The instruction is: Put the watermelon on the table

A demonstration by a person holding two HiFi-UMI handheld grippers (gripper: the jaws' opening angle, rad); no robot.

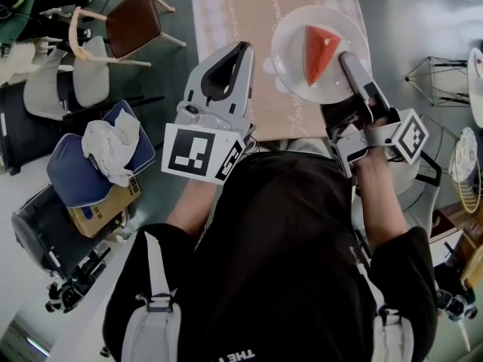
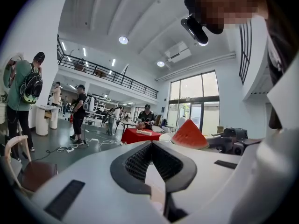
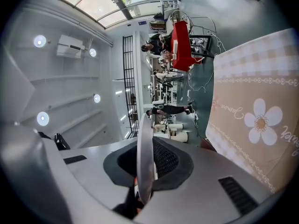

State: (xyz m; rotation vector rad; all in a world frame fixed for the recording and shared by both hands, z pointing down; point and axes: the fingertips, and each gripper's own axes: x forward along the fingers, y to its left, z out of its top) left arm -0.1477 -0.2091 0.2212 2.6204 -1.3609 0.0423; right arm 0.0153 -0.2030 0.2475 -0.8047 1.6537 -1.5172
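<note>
A red watermelon wedge (image 1: 319, 51) lies on a white plate (image 1: 290, 47). The plate hangs over the right part of the table (image 1: 226, 10), which has a beige checked cloth. My right gripper (image 1: 349, 59) is shut on the plate's near rim. In the right gripper view the plate (image 3: 145, 171) shows edge-on between the jaws, with the flowered cloth (image 3: 254, 125) beyond. My left gripper (image 1: 243, 49) is over the table's left part, beside the plate, its jaws together and empty. The left gripper view shows the wedge (image 2: 189, 135) to the right, past the left gripper (image 2: 150, 143).
A brown-seated chair (image 1: 136, 21) and a white chair (image 1: 83, 70) stand left of the table. Nearer on the left is a blue cushion with a white cloth (image 1: 109, 145) over a box. A wire stand (image 1: 441, 78) and a fan (image 1: 468, 172) are at the right.
</note>
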